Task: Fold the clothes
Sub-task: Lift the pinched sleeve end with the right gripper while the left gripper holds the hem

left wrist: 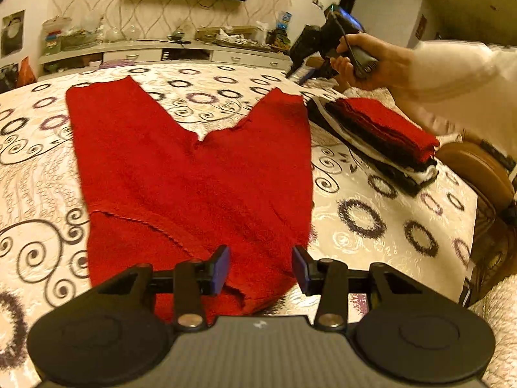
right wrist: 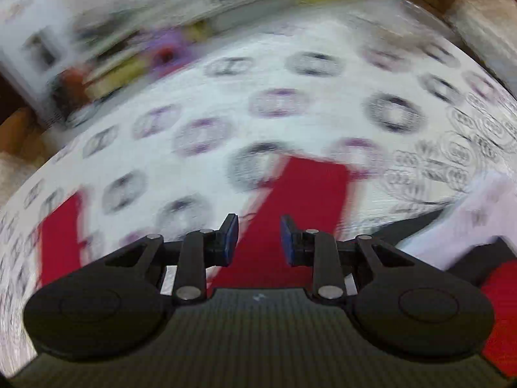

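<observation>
Right view blurred; both grippers' fingers (left wrist: 221, 270) parted, empty, above red trousers (left wrist: 194, 174) partly hidden

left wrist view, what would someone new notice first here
The eye goes first to the red trousers spread flat in the middle of the patterned bedspread, legs fanned apart toward the far side. To their right sits a stack of folded clothes with a red piece on top. Above that stack, a hand holds the right gripper in the air, while the left gripper stands open over the near end of the trousers.
</observation>
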The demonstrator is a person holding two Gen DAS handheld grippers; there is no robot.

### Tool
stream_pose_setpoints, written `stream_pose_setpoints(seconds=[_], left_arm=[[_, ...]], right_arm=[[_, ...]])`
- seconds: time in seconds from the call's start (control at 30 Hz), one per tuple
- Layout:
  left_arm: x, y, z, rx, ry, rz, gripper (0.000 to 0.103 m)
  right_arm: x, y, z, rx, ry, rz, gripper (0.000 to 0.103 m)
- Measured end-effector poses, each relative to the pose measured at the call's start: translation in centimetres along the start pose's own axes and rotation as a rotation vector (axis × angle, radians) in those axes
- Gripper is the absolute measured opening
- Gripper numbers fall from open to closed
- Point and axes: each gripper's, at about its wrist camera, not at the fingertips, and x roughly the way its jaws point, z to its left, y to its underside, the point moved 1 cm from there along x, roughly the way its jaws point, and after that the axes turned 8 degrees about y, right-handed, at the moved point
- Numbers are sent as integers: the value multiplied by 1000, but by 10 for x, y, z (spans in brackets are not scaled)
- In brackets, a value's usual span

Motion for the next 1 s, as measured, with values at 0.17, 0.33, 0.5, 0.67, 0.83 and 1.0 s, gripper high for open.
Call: stream_pose_setpoints(seconds=[0.17,0.33,0.5,0.67,0.83,1.0], left_arm=[[13,1,-9,16,28,23,48],[27,1,-22,58,41,48,51],[30,0,-27,73,37,49,54],[27,-2,-26,78,44,42,54],[32,-3,-29,103,48,45,55],[35,-3,-31,119,52,38,58]], right_arm=[[39,-21,-32,85,50,65,34],[59,-17,-21,51,61,74,35],[59,-15,-5,-43,71,43,12],[53,-8,-7,-5,-6,23,9],[17,-2,-6,49,-160,-49,9],[-44,2,27,28,-255,-113,9]])
